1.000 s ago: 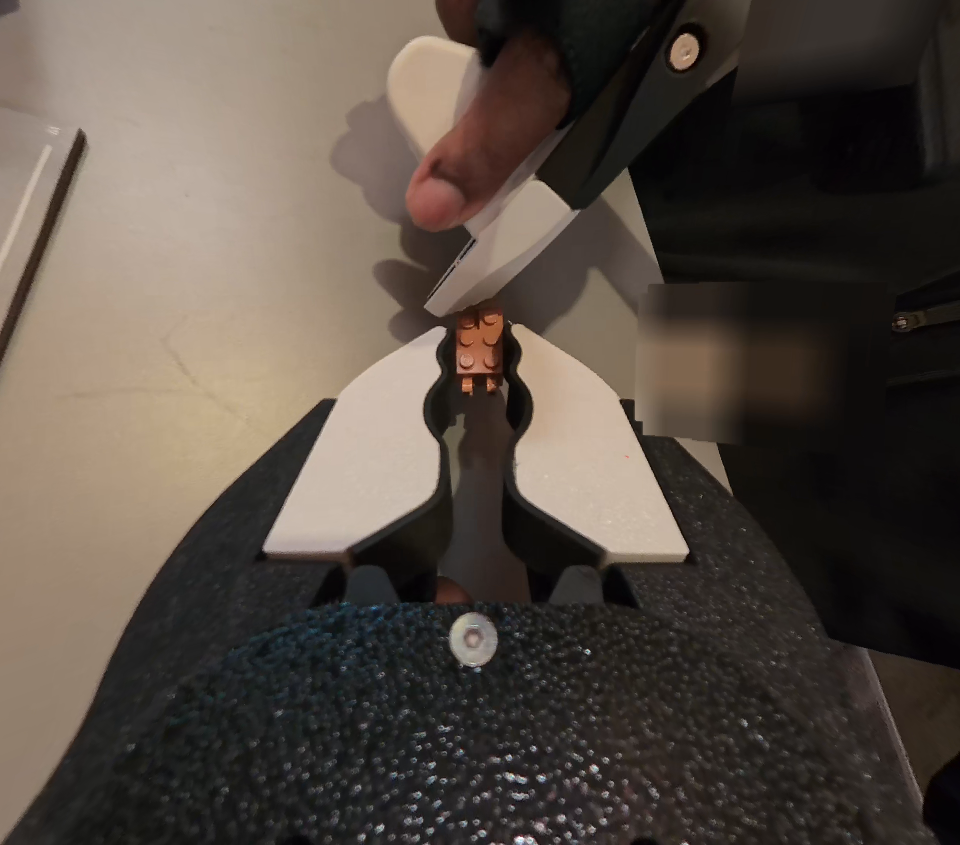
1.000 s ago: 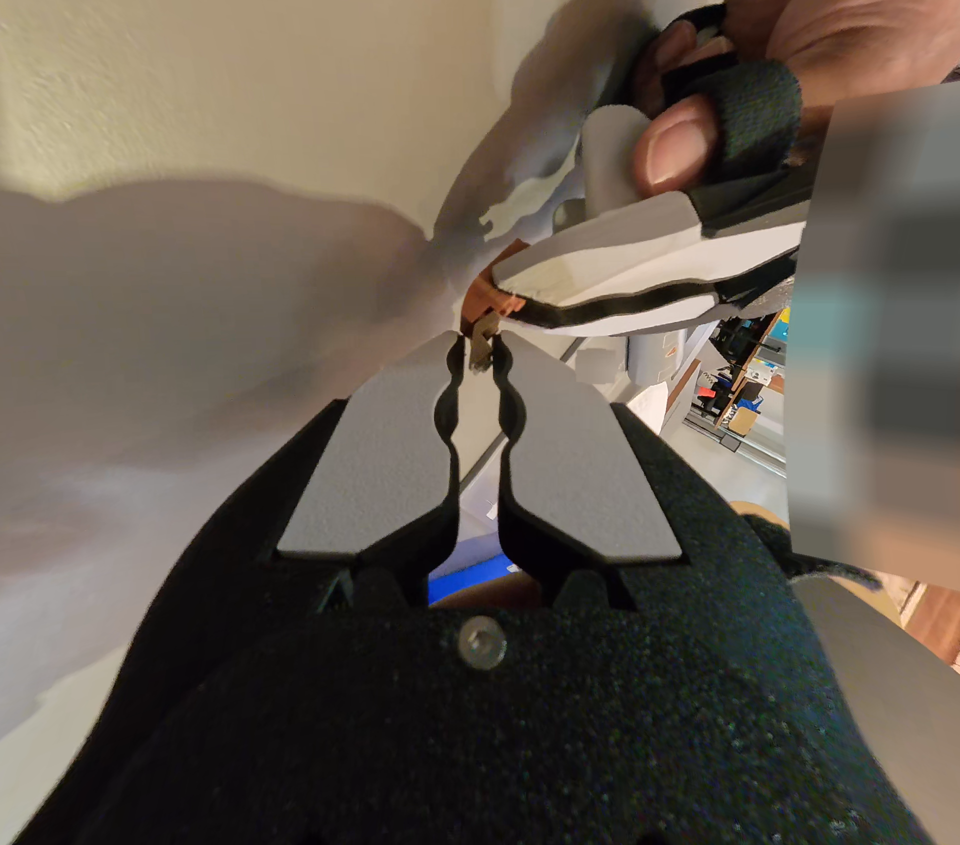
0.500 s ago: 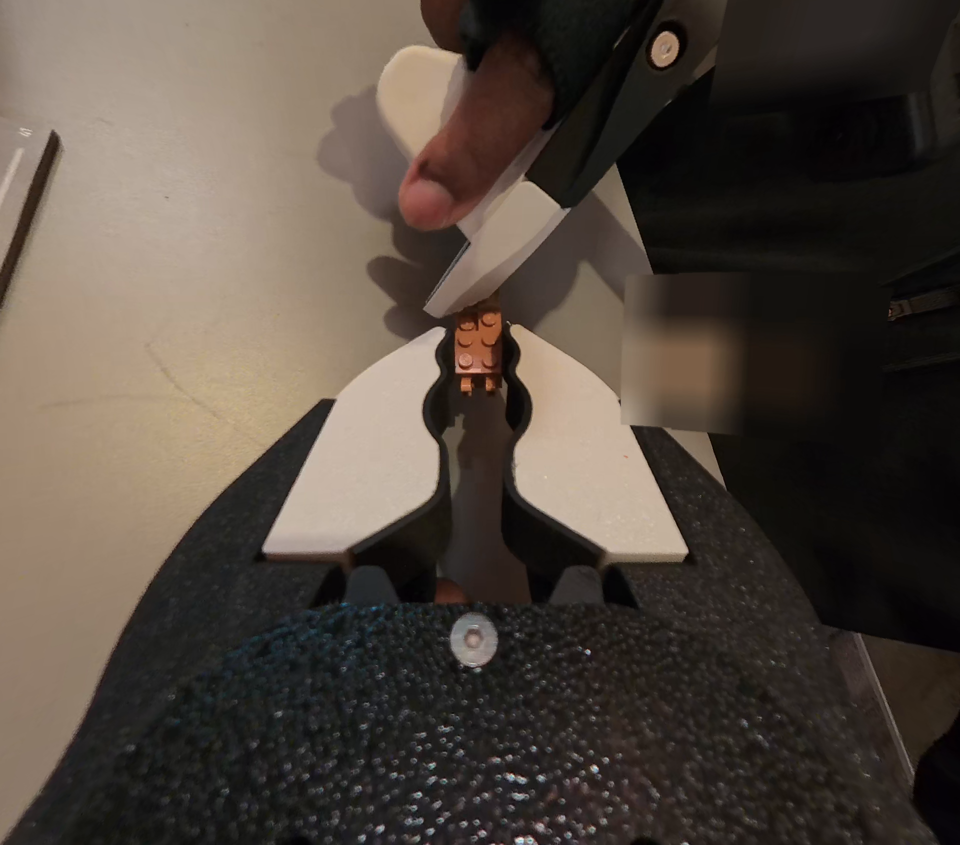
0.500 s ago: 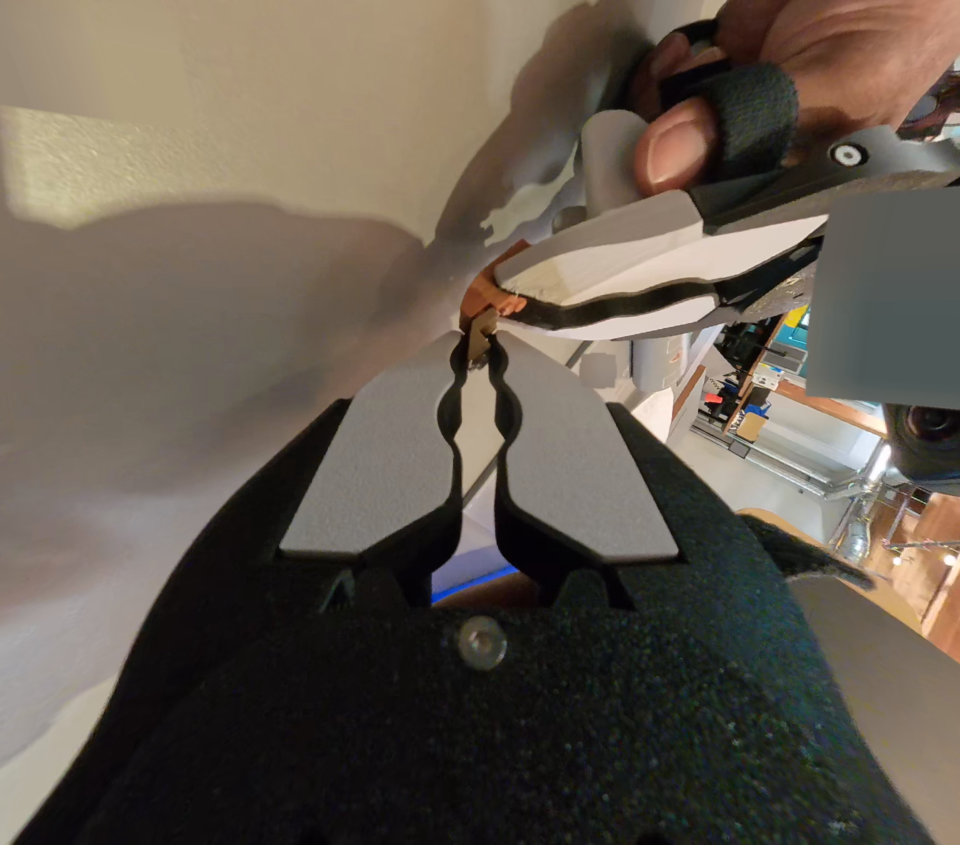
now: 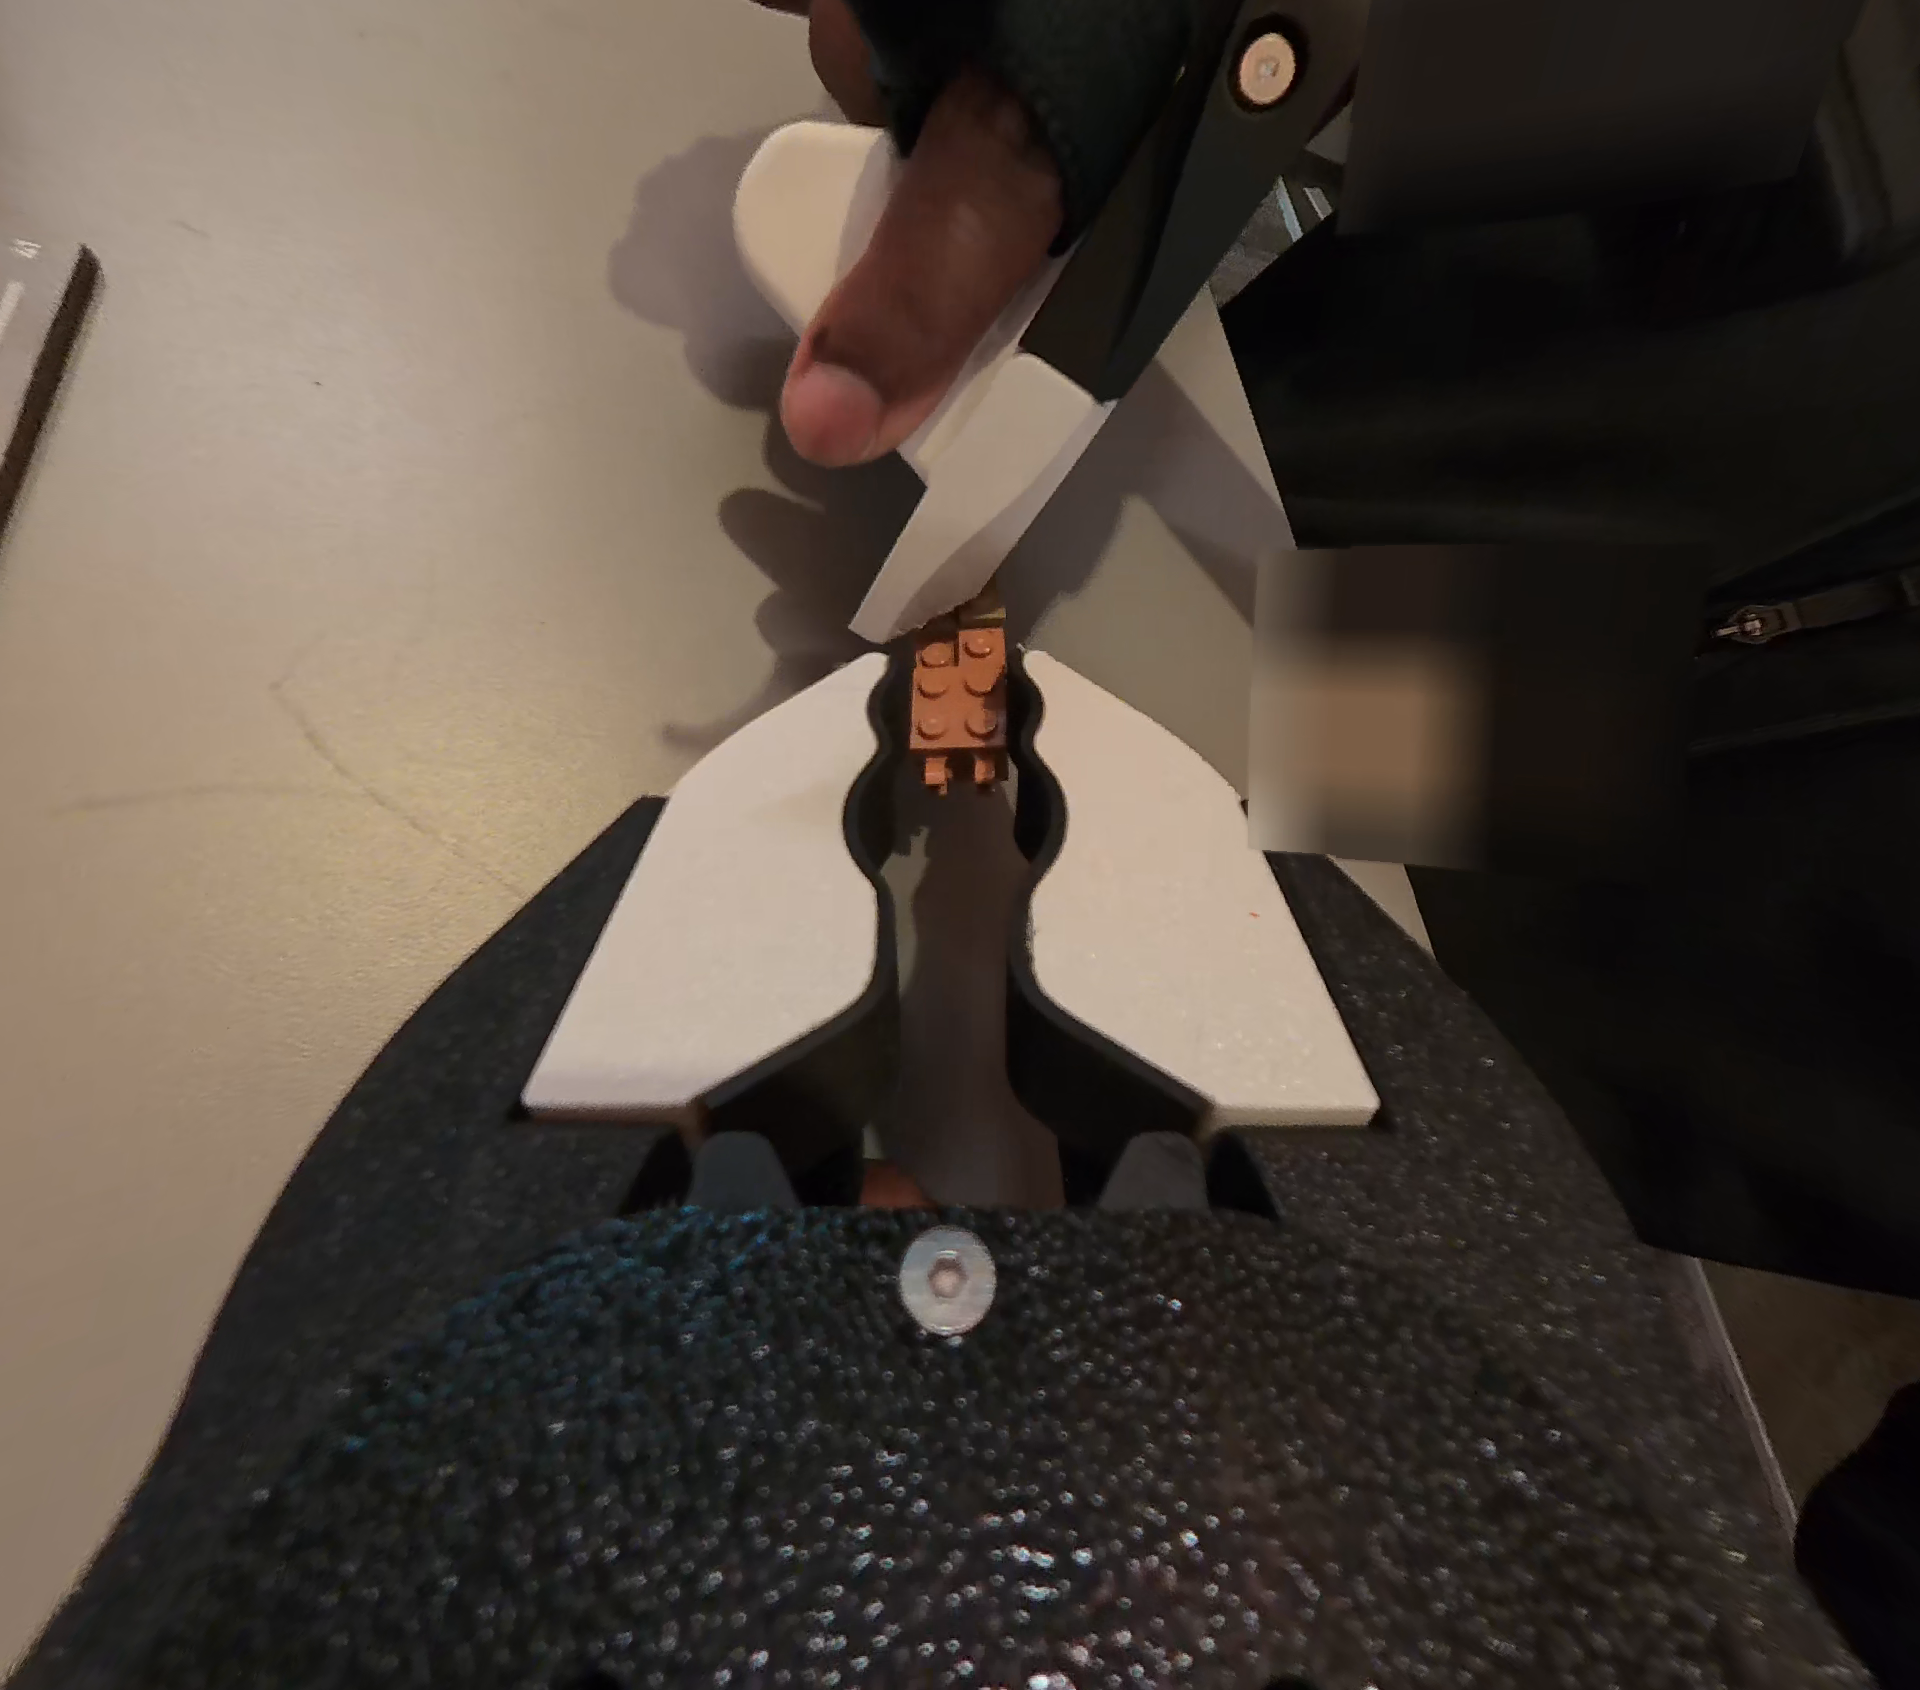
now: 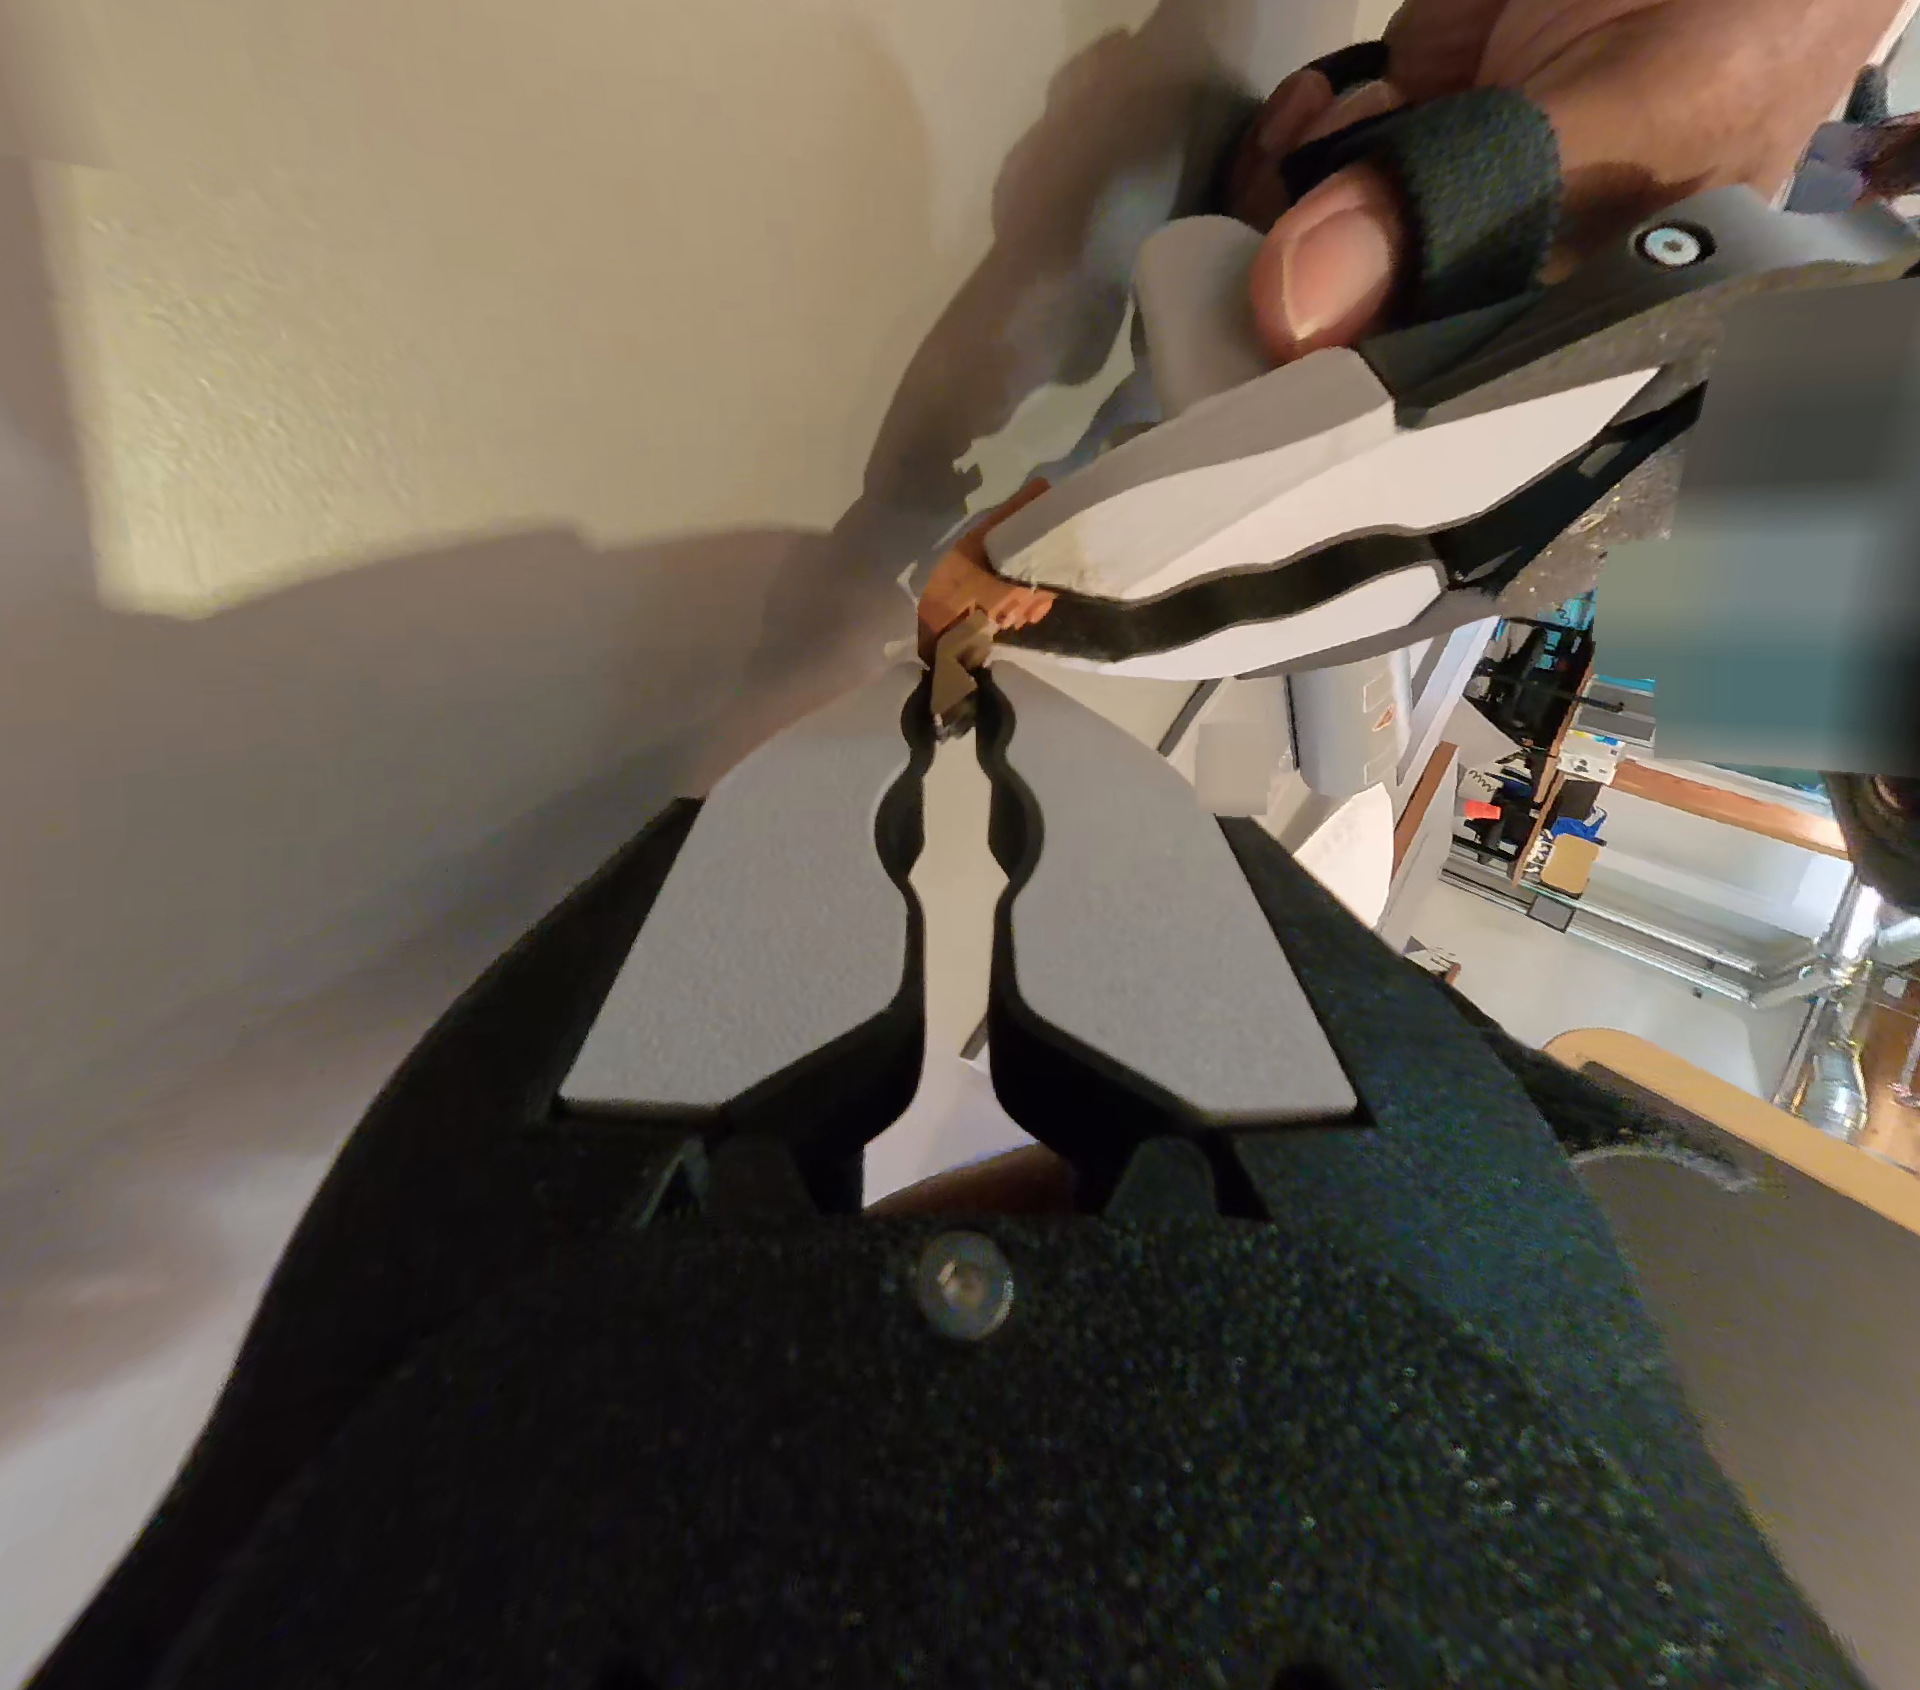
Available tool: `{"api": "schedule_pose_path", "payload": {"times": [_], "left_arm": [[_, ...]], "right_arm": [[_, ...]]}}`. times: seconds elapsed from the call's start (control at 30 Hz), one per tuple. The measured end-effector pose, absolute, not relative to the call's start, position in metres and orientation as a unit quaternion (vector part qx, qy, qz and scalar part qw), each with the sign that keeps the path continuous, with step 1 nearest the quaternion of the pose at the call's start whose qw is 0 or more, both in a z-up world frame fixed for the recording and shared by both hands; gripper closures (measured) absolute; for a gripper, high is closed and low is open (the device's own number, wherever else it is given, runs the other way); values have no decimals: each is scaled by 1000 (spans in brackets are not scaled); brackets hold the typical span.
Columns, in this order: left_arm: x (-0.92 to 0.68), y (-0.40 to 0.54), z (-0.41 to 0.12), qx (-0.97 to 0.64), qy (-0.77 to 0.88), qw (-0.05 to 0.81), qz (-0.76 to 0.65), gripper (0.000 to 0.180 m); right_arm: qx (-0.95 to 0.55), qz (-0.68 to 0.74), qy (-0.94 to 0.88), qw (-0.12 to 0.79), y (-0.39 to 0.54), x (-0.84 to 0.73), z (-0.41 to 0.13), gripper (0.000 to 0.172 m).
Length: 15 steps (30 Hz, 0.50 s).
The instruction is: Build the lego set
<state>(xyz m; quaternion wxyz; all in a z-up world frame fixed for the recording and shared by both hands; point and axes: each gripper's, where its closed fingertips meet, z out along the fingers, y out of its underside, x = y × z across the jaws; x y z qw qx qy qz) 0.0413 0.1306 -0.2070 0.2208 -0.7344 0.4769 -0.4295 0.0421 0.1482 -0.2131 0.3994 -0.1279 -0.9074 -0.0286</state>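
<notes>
My left gripper [image 5: 958,710] is shut on an orange studded brick piece [image 5: 958,705], held above the pale table [image 5: 364,497]. My right gripper [image 6: 956,700] is shut on a small tan-olive piece [image 6: 954,669] and holds it against the far end of the orange piece [image 6: 961,591]. In the left wrist view the right gripper's white fingers [image 5: 977,497] come down from the upper right onto the orange piece, with the tan-olive piece [image 5: 987,614] just showing under them. In the right wrist view the left gripper's fingers [image 6: 1299,497] come in from the right.
A person's hand with a black strap [image 5: 1018,82] holds the right gripper; the other hand [image 6: 1558,30] holds the left. A dark-edged flat tray [image 5: 42,352] lies at the table's left edge. Shelves and clutter [image 6: 1538,705] stand in the room behind. Both grippers' tips are close together, under 4 cm apart.
My right gripper's fingers have narrowed onto the tan-olive piece and pressed it closer against the orange piece. The left gripper kept its hold; both shifted only slightly.
</notes>
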Motion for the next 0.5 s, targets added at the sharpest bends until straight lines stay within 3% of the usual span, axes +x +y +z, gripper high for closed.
{"api": "schedule_pose_path", "payload": {"times": [0.5], "left_arm": [[39, 132, -204, -735, 467, 228, -436, 148]], "right_arm": [[-154, 10, -897, 415, 148, 41, -206, 165]]}}
